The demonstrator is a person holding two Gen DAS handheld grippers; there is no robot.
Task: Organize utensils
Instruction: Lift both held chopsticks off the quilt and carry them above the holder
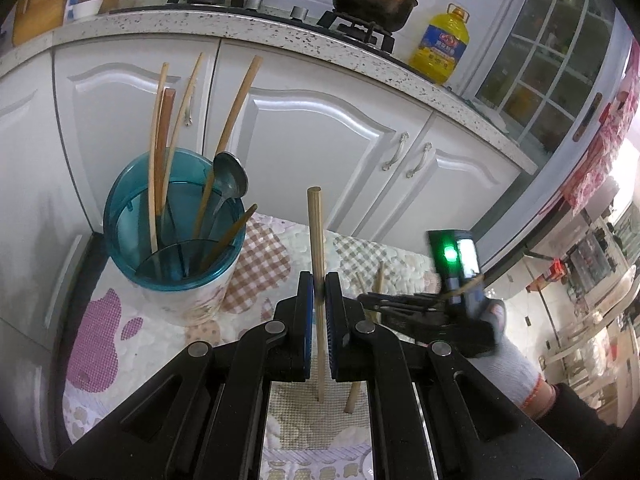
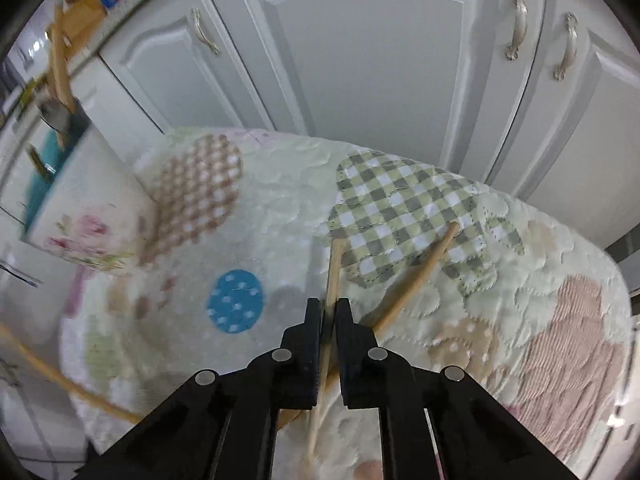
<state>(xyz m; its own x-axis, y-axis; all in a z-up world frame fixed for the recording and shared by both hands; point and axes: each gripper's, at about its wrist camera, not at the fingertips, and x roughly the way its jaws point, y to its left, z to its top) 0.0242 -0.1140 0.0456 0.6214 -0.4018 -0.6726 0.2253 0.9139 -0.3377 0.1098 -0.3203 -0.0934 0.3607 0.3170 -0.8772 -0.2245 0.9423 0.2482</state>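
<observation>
Right of the teal utensil holder [image 1: 174,216] (spoon inside), left gripper [image 1: 319,286] and right gripper [image 2: 329,312] each pinch one wooden chopstick [image 1: 316,232].

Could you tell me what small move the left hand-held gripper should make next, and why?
Probably carry it left and up toward the blue holder. The left hand-held gripper is shut on a chopstick, held roughly upright above the quilted cloth, while the holder, already containing chopsticks and a spoon, stands to the left. The lower tip would likely need to clear the rim first.
</observation>
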